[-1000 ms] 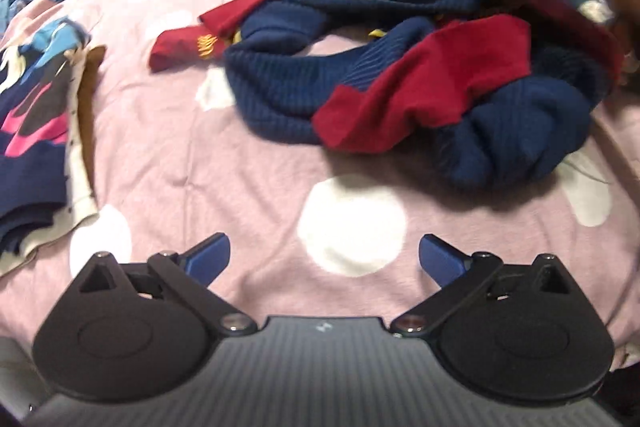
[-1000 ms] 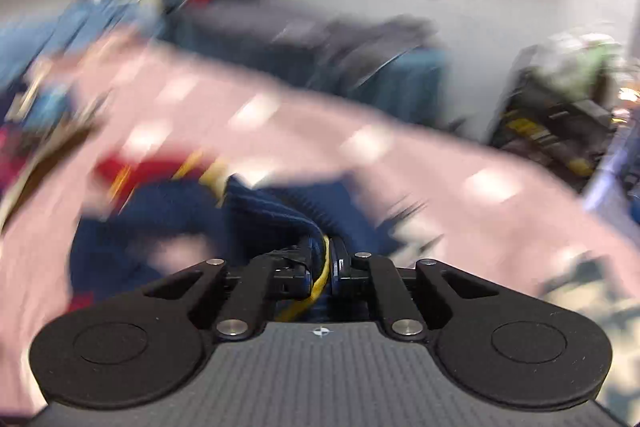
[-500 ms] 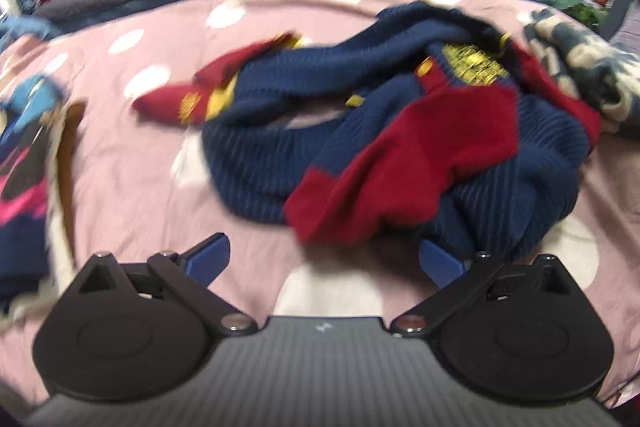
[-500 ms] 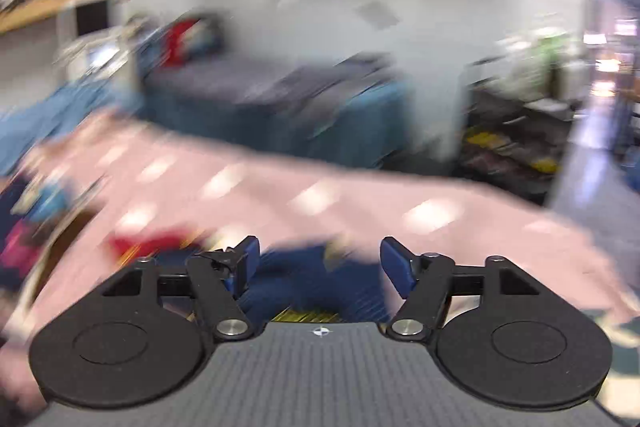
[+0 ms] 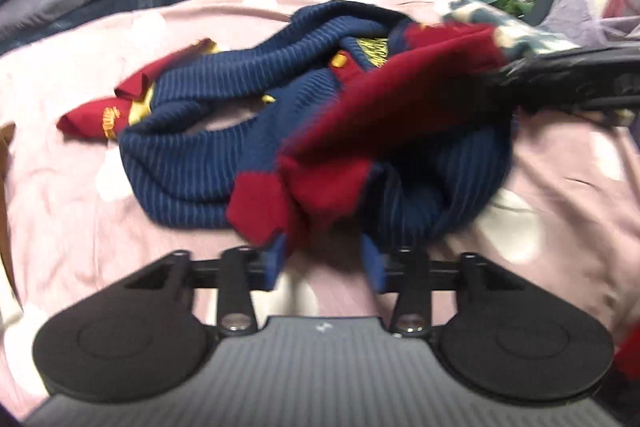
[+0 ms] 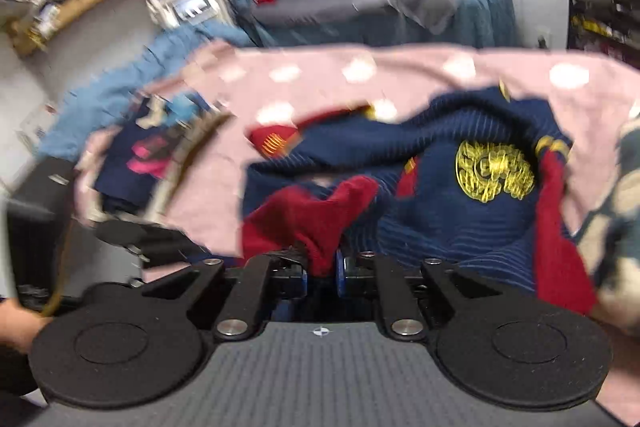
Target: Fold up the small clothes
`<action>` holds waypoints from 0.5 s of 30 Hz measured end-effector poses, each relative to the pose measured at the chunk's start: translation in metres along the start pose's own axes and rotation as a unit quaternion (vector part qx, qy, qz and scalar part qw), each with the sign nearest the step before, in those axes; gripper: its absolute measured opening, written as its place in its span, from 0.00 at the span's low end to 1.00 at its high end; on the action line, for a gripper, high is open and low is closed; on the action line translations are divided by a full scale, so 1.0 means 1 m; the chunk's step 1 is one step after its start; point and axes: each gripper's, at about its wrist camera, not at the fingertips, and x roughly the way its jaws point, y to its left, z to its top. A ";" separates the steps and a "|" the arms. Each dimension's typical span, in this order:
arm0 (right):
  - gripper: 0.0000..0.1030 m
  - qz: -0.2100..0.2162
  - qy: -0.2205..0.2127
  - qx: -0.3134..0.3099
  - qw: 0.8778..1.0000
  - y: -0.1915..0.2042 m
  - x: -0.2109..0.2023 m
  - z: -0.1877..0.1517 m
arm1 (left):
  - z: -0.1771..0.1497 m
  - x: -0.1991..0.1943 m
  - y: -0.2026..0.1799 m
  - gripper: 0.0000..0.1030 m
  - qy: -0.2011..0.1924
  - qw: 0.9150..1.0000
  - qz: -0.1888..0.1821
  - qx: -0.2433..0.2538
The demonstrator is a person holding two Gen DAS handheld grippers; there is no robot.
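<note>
Navy/red sweater (image 5: 304,131) is seen crumpled on pink dotted sheet (image 5: 72,211). R gripper (image 6: 322,269) is clamped on a red sleeve fold (yellow crest (image 6: 494,171) faces up). L gripper (image 5: 322,259) is held parted, fingers just at a red cuff, nothing gripped. Frames blurred.

Left gripper (image 5: 324,259) gapes partly apart; right gripper (image 6: 322,269) is pinched nearly closed.

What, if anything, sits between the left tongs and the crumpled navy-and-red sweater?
Nothing visible. The left tongs are open right at the near red edge of the sweater; only bare pink bedsheet lies beneath.
</note>
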 end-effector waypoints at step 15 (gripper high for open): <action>0.75 0.078 0.095 0.027 0.992 0.020 -0.021 -0.054 | -0.002 -0.028 0.062 0.98 -0.018 0.994 0.046 -0.096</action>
